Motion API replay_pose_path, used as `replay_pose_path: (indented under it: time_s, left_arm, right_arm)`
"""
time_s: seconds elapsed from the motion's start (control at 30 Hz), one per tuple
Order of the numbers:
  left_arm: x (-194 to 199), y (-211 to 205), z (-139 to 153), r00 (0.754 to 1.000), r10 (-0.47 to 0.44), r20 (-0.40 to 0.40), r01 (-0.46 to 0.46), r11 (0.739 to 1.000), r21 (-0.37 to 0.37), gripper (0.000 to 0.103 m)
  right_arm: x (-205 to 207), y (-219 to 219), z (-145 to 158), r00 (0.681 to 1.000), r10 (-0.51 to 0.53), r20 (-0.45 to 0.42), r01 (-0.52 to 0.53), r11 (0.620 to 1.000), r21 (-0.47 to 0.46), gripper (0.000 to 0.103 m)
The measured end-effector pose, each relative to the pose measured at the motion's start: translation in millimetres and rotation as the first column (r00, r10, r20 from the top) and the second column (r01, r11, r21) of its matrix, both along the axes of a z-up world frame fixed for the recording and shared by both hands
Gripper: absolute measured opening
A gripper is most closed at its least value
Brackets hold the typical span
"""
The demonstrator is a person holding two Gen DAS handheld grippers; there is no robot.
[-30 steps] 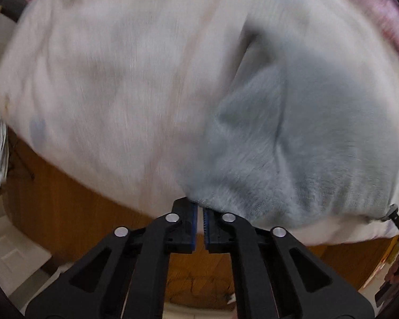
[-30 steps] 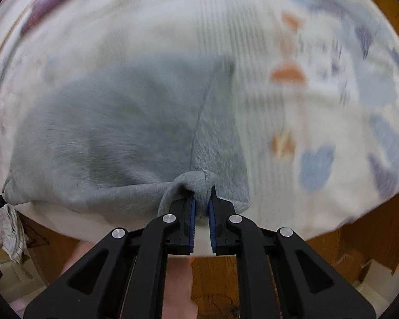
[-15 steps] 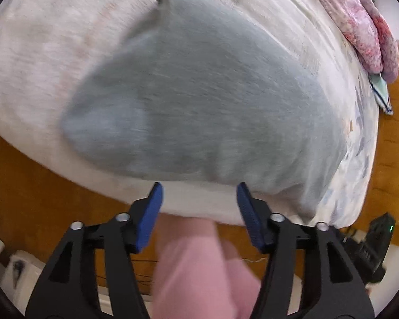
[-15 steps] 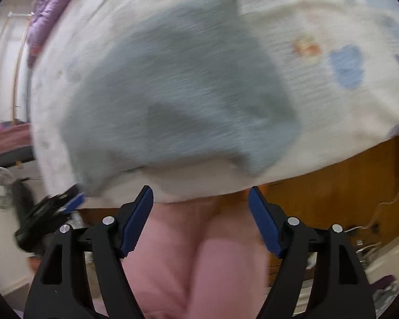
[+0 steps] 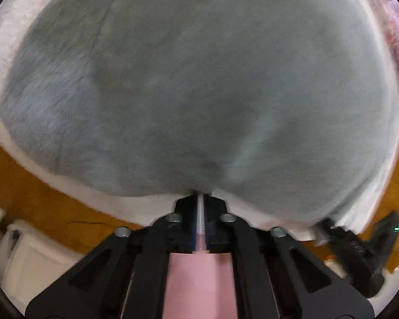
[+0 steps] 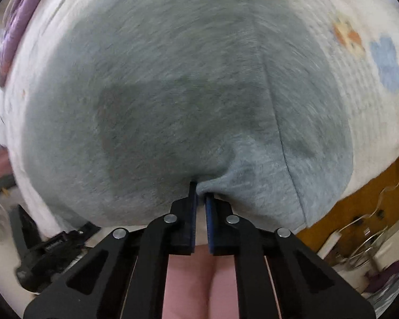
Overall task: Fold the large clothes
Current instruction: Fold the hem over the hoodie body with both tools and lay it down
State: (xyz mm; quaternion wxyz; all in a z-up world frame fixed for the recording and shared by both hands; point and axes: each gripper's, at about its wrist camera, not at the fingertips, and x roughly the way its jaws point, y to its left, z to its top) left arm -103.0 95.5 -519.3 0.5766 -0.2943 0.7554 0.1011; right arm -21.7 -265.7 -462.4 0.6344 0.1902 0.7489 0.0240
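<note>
Left wrist view: grey garment point(image 5: 199, 79) is lying spread on the bed's pale sheet point(image 5: 2, 40), near the bed's front edge. Left gripper point(image 5: 200, 199) is pinching the garment's near hem, jaws having just been closing, now together on the cloth. Right wrist view: right gripper point(image 6: 201, 195) is clamping a puckered bit of the same hem (a seam is running up the fabric just to its right), jaws likewise just closed on it. Sheet is showing blue and orange prints point(image 6: 385, 61). Purple cloth point(image 6: 16, 26) is sitting at the far left. Pink trousers point(image 6: 199, 287) are showing below both grippers, wooden bed frame point(image 5: 26, 186) beneath the sheet.
</note>
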Motion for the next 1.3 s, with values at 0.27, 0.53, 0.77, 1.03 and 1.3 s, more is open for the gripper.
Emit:
replay_pose_path:
  time_s: [0.27,0.53,0.77,1.03,1.3]
  left_arm:
    - [8,-8,63,0.967,-0.248,0.064,0.24,0.965,0.104,0.039]
    - [75,-19,123,0.869,-0.379,0.32,0.311,0.919,0.243,0.035]
    - [130,-37,71,0.828,-0.461,0.318,0.376,0.878,0.295,0.013]
    - [158,-33,44,0.788,-0.502,0.356,0.384,0.853,0.353,0.013]
    - [156,70,39,0.884,-0.388,0.259,0.269,0.877,0.398,0.003]
  right_arm:
    - [10,14,53,0.991,0.126,-0.037,-0.128,0.99,-0.053,0.056]
    - [37,53,136,0.863,0.395,0.314,-0.324,0.911,-0.255,0.034]
    - [97,118,86,0.776,0.48,0.409,-0.451,0.876,-0.173,0.005]
    - [127,148,19,0.767,0.508,0.391,-0.453,0.861,-0.23,0.0]
    - [138,71,43,0.758,0.534,0.375,-0.488,0.845,-0.217,0.0]
